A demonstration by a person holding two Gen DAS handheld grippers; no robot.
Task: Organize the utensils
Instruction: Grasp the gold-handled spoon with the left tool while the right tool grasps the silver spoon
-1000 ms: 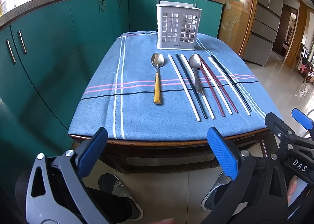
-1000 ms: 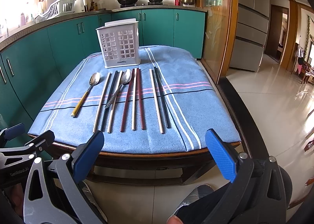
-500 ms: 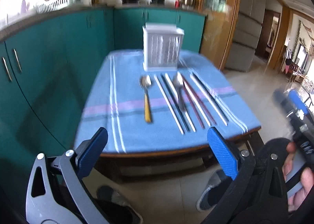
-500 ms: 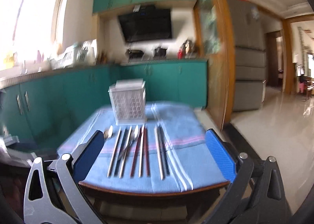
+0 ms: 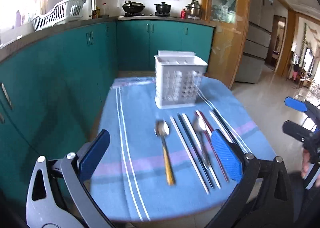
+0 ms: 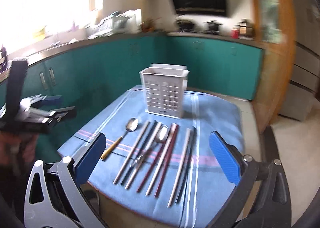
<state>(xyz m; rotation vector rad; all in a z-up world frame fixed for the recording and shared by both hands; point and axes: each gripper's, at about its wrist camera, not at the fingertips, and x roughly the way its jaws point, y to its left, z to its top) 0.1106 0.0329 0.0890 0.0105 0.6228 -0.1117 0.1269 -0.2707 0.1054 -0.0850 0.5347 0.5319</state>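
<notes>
Utensils: spoons (image 5: 162,129) and chopsticks (image 6: 181,165) laid on the blue-clothed worktop (image 5: 140,168).
Caddy (image 5: 179,82): upright behind them.
Left gripper (image 5: 160,156): fingers spread, empty.
Right gripper (image 6: 158,157): fingers spread, empty.

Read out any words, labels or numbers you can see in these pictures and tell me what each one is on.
None can be read.
White utensil caddy: a small dark label at the base of its front, too blurred to read.
Refrigerator: a blue sticker near the top of its door, too small to read.
The hand-held grippers show no legible marking.
</notes>
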